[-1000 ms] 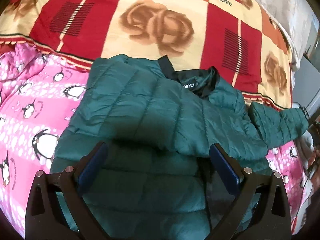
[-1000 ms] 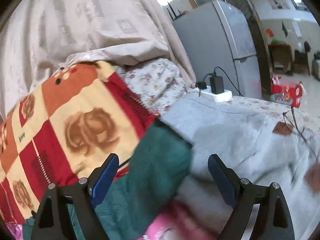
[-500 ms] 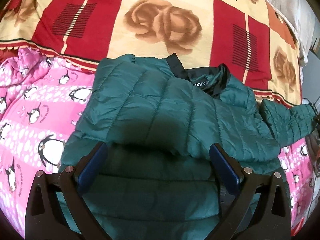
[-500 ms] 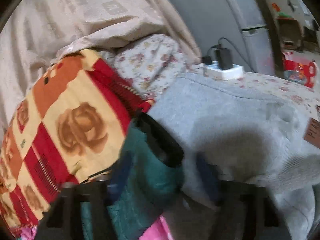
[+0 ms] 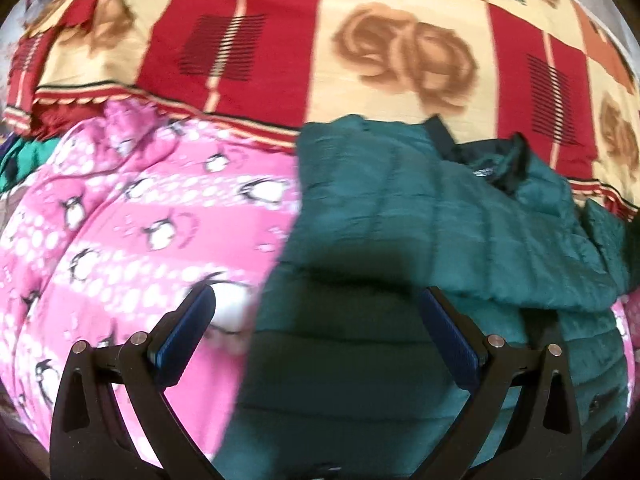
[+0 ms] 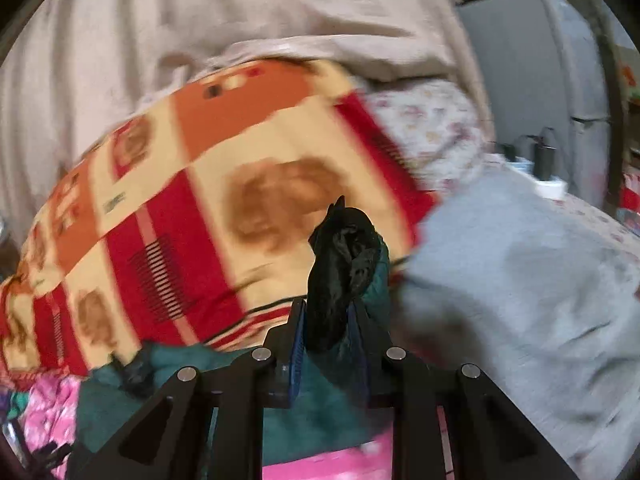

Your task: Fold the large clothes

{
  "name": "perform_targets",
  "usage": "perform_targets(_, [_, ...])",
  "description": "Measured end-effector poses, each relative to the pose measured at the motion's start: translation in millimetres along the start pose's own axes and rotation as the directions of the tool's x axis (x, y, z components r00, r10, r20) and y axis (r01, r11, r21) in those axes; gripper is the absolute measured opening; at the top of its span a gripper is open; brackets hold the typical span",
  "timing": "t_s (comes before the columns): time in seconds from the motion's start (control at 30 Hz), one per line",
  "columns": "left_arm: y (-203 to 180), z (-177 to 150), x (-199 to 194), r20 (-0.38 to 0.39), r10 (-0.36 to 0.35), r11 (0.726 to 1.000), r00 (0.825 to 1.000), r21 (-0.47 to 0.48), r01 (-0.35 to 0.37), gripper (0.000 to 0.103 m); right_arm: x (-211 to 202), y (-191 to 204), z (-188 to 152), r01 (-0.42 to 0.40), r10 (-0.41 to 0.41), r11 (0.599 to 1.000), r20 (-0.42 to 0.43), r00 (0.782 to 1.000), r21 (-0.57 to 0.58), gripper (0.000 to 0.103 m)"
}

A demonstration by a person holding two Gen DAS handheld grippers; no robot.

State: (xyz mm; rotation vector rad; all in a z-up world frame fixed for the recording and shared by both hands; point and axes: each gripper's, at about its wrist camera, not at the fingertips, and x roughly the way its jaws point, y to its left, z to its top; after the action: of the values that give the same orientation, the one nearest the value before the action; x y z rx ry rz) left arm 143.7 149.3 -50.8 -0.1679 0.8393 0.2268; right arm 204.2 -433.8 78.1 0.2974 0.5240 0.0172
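Note:
A dark green quilted puffer jacket (image 5: 420, 232) lies on the bed, its black-lined collar (image 5: 496, 160) toward the far side. My left gripper (image 5: 316, 312) is open and empty, hovering over the jacket's lower left edge. My right gripper (image 6: 326, 336) is shut on the jacket's sleeve end (image 6: 344, 264), whose black cuff sticks up between the blue pads; the rest of the jacket (image 6: 168, 392) trails down to the left.
A pink penguin-print blanket (image 5: 132, 240) lies under and left of the jacket. A red, orange and cream rose quilt (image 5: 360, 48) lies behind it. A grey garment (image 6: 520, 280) lies to the right, with a power strip (image 6: 548, 184) and a grey fridge (image 6: 532, 72) beyond.
My right gripper has closed on the sleeve end and lifted it. My left gripper has shifted left, so the pink blanket now fills the left of its view.

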Motion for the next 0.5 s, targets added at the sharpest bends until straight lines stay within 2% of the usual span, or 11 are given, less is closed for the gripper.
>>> perform_targets(0.1, [19.7,1.7,-1.8,-0.002,0.009,0.999,1.0,-0.032,-0.009,0.102,7.0,52.4,-12.2,-0.073,0.072,0.997,-0.023,0.997,-0.035,0.016])
perform_targets(0.2, [35.2,3.7,-4.1,0.003,0.013,0.998,1.0,-0.059,-0.013,0.102,22.4,121.2,-33.2,-0.18,0.175,0.981,-0.073,0.982,-0.074,0.016])
perform_targets(0.27, [41.9,4.3,-3.3,-0.008,0.011,0.997,1.0,-0.071,-0.011,0.102,33.2,153.9,-46.2,-0.224,0.214,0.97,-0.112,0.97,-0.091,0.016])
perform_targets(0.3, [44.9,4.6,-2.9,-0.014,0.001,0.997,1.0,-0.082,-0.002,0.102,39.0,167.2,-52.1,-0.222,0.207,0.969,-0.132,0.969,-0.109,0.016])
perform_targets(0.37, [46.0,6.3,-3.7,-0.015,-0.018,0.995,1.0,-0.094,0.016,0.102,53.7,182.2,-63.0,-0.147,0.119,0.975,-0.164,0.979,-0.168,0.016])
perform_targets(0.5, [38.1,11.8,-7.1,-0.008,-0.055,0.995,0.998,-0.081,0.054,0.102,58.1,146.6,-71.8,0.033,-0.066,0.97,-0.133,0.989,-0.24,0.017])
